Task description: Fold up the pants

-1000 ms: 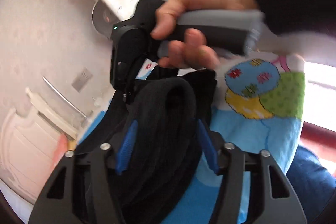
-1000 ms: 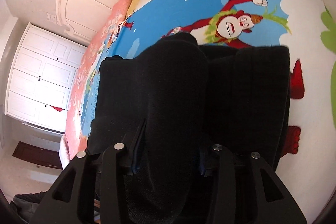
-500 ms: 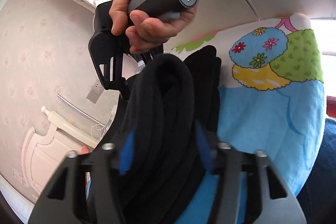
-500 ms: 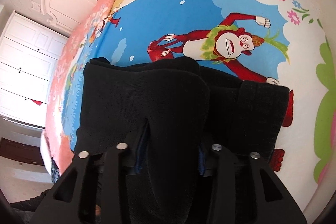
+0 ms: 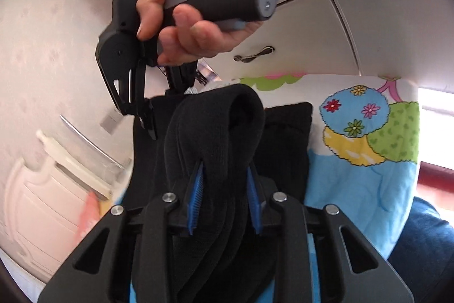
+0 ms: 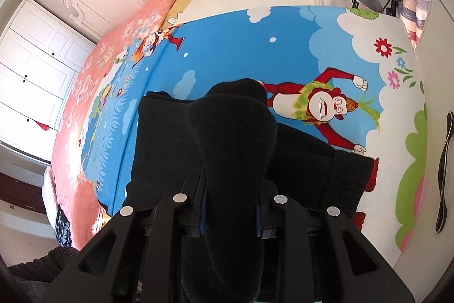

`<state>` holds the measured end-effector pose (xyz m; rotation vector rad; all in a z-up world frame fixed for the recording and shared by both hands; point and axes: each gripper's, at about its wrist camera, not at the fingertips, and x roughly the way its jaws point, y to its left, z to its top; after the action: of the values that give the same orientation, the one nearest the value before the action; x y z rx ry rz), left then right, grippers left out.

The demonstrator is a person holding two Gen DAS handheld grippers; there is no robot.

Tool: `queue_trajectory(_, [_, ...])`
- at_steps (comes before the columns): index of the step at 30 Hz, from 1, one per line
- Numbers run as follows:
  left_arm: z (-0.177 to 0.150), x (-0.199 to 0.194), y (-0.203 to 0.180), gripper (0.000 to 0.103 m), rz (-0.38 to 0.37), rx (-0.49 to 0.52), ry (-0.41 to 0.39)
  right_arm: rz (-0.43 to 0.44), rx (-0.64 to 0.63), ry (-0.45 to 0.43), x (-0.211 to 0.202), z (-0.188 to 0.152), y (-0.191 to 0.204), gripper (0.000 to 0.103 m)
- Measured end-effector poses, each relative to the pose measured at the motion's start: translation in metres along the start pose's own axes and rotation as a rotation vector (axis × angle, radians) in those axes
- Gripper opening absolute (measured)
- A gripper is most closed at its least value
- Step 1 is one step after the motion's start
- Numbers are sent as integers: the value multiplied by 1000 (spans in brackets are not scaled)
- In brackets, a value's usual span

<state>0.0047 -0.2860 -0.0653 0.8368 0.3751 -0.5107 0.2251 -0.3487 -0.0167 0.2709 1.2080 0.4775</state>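
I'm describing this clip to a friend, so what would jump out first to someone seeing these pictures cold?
The black pants, a thick fold bunched between the closing jaws of both the left gripper and the right gripper. Beneath them lies a loud cartoon bedsheet with a red monkey beside the pants.

Your black pants bunch between each tool's blue pads; beyond the tools lies a blue cartoon-monkey bedsheet.
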Motion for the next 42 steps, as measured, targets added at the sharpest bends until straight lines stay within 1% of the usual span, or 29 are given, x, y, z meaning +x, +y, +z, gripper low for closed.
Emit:
queue_trajectory(1, [-2, 0, 3, 28, 10, -7, -9, 5, 4, -6, 0, 0, 0, 26])
queue_trajectory(2, [-3, -1, 2, 25, 31, 1, -20, 8, 5, -10, -2, 0, 1, 26])
queue_trajectory(5, [0, -7, -10, 23, 101, 43, -40, -3, -7, -25, -9, 4, 3, 25])
queue_trajectory(8, [11, -3, -16, 23, 142, 79, -56, -8, 2, -55, -22, 7, -2, 25])
queue_trajectory(10, [19, 0, -18, 23, 153, 98, -69, -7, 16, -71, -31, 6, -11, 25])
queue_trajectory(14, [34, 10, -30, 23, 139, 136, -73, -33, 50, -79, -31, 1, -36, 25])
queue_trajectory(18, [31, 31, -56, 23, 97, 202, -43, -77, 105, -48, -1, -18, -75, 26])
queue_trajectory(20, [26, 36, -64, 24, 82, 209, -30, -79, 121, -80, 8, -29, -88, 28])
queue_trajectory(21, [24, 36, -66, 27, 82, 203, -31, -69, 145, -106, 8, -33, -95, 29])
queue_trajectory(22, [23, 36, -66, 32, 67, 187, -34, -55, 161, -116, 8, -35, -98, 30])
queue_trajectory(23, [23, 33, -65, 44, 38, 170, -43, -43, 169, -127, 6, -37, -100, 30])
queue_trajectory(24, [23, 27, -63, 54, 0, 146, -63, -53, 162, -136, 3, -38, -98, 30])
queue_trajectory(25, [22, 20, -61, 56, -29, 124, -87, -76, 161, -145, -3, -39, -95, 30])
queue_trajectory(26, [19, 5, -54, 56, -66, 78, -127, -105, 164, -163, -11, -41, -90, 31])
queue_trajectory(27, [16, -5, -45, 57, -108, 27, -148, -139, 165, -194, -21, -43, -84, 31])
queue_trajectory(28, [10, -21, -24, 56, -196, -86, -170, -177, 159, -232, -32, -46, -76, 36])
queue_trajectory(29, [4, -32, -5, 56, -244, -183, -186, -244, 142, -292, -49, -54, -62, 48])
queue_trajectory(30, [-3, -40, 14, 56, -273, -272, -195, -308, 119, -341, -61, -62, -46, 49])
queue_trajectory(31, [-14, -48, 43, 55, -280, -398, -196, -346, 96, -375, -69, -70, -33, 50])
queue_trajectory(32, [-22, -51, 60, 52, -263, -468, -192, -385, 45, -430, -76, -84, -11, 56])
queue_trajectory(33, [-33, -50, 82, 43, -239, -551, -181, -409, 11, -466, -78, -93, 0, 59])
queue_trajectory(34, [-42, -49, 97, 38, -213, -614, -159, -469, -27, -507, -76, -107, 15, 66])
queue_trajectory(35, [-55, -43, 112, 28, -175, -668, -122, -520, -42, -519, -72, -115, 20, 67])
queue_trajectory(36, [-64, -37, 117, 25, -150, -682, -86, -601, -40, -521, -60, -129, 24, 67])
queue_trajectory(37, [-77, -26, 117, 23, -136, -682, -21, -623, -30, -514, -54, -138, 21, 67])
queue_trajectory(38, [-87, -20, 116, 19, -147, -691, 29, -631, -9, -488, -40, -149, 14, 67])
queue_trajectory(40, [-105, -2, 104, 19, -238, -703, 134, -644, 16, -439, -20, -161, 0, 67])
queue_trajectory(41, [-117, 2, 94, 18, -260, -702, 148, -629, 30, -433, -14, -166, -8, 66])
queue_trajectory(42, [-123, 0, 91, 18, -247, -697, 117, -600, 57, -466, -14, -172, -15, 66])
